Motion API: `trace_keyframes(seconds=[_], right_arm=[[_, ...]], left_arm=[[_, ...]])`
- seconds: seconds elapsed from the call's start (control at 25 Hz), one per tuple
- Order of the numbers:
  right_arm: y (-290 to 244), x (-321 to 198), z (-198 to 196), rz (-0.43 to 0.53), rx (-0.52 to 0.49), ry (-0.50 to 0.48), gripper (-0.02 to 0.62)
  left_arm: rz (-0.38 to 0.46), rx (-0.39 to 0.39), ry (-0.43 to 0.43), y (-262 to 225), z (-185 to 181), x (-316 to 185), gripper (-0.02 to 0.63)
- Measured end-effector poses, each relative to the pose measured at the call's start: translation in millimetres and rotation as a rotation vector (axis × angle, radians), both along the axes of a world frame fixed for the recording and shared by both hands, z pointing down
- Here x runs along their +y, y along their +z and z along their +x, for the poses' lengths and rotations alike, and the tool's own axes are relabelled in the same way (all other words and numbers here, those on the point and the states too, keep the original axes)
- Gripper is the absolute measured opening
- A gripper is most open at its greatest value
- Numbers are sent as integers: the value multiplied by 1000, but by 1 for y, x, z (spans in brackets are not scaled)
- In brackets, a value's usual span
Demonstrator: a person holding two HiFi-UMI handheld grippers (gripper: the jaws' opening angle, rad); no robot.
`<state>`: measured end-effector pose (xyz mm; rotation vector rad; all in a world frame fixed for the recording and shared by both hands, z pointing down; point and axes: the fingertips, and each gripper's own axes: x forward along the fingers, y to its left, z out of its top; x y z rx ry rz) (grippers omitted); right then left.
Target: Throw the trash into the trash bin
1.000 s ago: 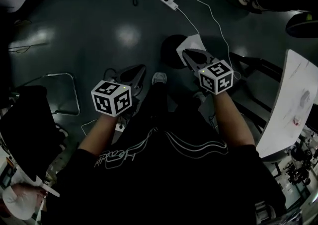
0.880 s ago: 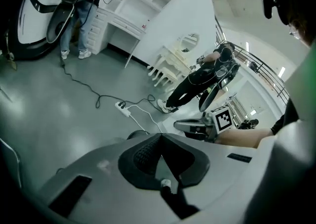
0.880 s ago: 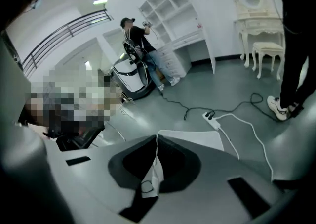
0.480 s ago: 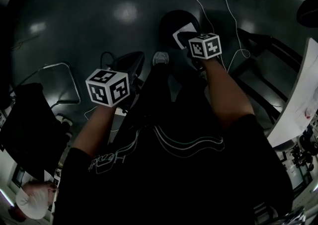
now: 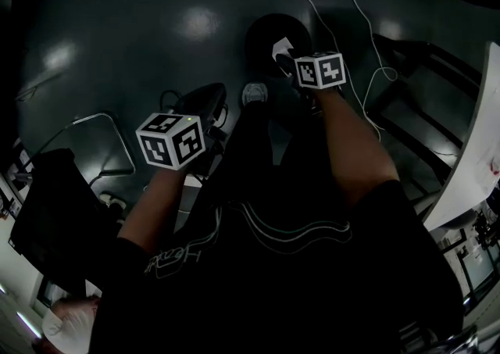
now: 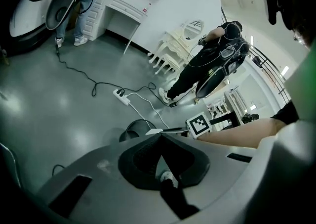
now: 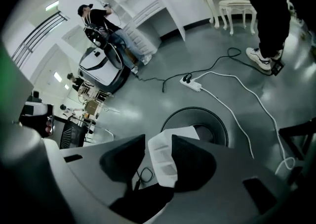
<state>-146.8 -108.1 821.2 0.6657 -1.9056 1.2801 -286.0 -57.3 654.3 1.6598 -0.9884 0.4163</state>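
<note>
White sheet of paper trash (image 7: pixel 164 158) sits between the jaws of the right gripper (image 7: pixel 158 138), which have just been opening and stand apart. The sheet leans on one pad, above the round black trash bin (image 7: pixel 219 121) on the grey floor (image 7: pixel 148 94). The left gripper (image 6: pixel 161 138) is closed and empty.

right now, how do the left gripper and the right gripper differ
The right gripper has its jaws apart, having just been opening, with white paper between them; the left gripper has its jaws together with nothing in them. The right gripper hangs over the black trash bin; the left gripper is set back from it. Both point down toward the floor.
</note>
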Motion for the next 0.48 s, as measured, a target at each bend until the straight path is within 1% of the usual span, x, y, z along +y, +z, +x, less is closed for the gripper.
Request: trace_keyframes(seconds=[0.2, 0.36, 0.48], right_arm=[[-2, 2, 10, -16, -7, 45, 172], [0, 0, 11, -19, -8, 57, 175], [-1, 1, 11, -25, -17, 49, 175]], left_arm=[[-8, 7, -4, -1, 1, -3, 5], [-10, 9, -15, -1, 2, -9, 6], [-24, 18, -21, 2, 5, -11, 6]])
